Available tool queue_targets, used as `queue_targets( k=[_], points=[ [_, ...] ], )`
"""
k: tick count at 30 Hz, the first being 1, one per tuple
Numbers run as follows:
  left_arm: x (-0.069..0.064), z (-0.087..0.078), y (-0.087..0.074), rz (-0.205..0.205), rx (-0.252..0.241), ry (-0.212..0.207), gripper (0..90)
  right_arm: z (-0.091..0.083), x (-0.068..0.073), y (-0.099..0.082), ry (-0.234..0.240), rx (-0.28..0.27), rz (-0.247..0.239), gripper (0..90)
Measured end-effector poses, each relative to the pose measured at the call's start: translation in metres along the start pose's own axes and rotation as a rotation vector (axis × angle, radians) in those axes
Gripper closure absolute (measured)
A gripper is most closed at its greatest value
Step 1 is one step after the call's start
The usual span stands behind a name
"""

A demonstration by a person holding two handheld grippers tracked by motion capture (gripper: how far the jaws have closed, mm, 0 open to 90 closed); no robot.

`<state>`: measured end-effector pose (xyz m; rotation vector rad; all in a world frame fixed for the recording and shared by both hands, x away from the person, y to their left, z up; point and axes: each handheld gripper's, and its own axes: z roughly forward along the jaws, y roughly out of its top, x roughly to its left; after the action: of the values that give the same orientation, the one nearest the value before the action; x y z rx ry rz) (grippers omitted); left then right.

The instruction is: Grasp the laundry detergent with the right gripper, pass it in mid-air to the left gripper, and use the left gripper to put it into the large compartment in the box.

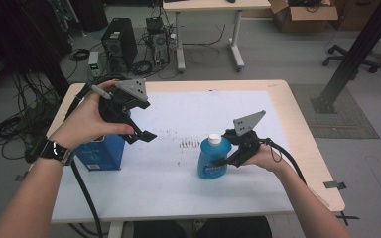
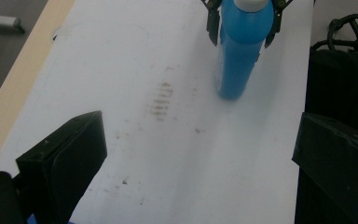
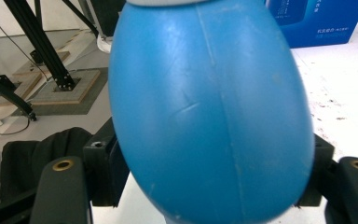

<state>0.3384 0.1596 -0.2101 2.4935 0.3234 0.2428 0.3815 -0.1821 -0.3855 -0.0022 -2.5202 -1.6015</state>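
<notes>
our right gripper (image 1: 226, 150) clasps the blue bottle (image 1: 212, 159), upright on the white mat (image 1: 188, 188) between its jaws; our left gripper (image 1: 140, 130) hangs released, well apart, above a blue box (image 1: 100, 152)

Blue plastic bottle (image 1: 212, 159) with white cap, upright on the white-covered table (image 1: 278, 104), clasped between jaws.

Blue bottle (image 3: 209, 112): smooth plastic, slight sheen, moulded seam, faint scuffs; white cap (image 1: 215, 139). Gripper jaws: matt black plastic. Table (image 1: 287, 106): pale wood edge, white matt sheet (image 2: 135, 93), smudged. Blue box (image 1: 100, 151): glossy card.
</notes>
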Motion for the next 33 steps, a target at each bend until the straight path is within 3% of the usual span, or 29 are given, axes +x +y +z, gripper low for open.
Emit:
queue_targets(
  k=[21,28,33],
  points=[
    [0.0,-0.002,0.0,0.002,0.001,0.0,3.2,0.0,0.0,0.001,-0.014,-0.003,-0.024,39.8],
    [0.0,-0.005,0.004,0.012,0.005,0.001,3.5,-0.002,-0.001,0.009,-0.036,0.047,-0.023,41.0],
    [0.0,-0.009,0.009,0.02,0.0,-0.001,3.4,-0.007,-0.002,0.018,-0.05,0.045,-0.012,41.2]
  ],
)
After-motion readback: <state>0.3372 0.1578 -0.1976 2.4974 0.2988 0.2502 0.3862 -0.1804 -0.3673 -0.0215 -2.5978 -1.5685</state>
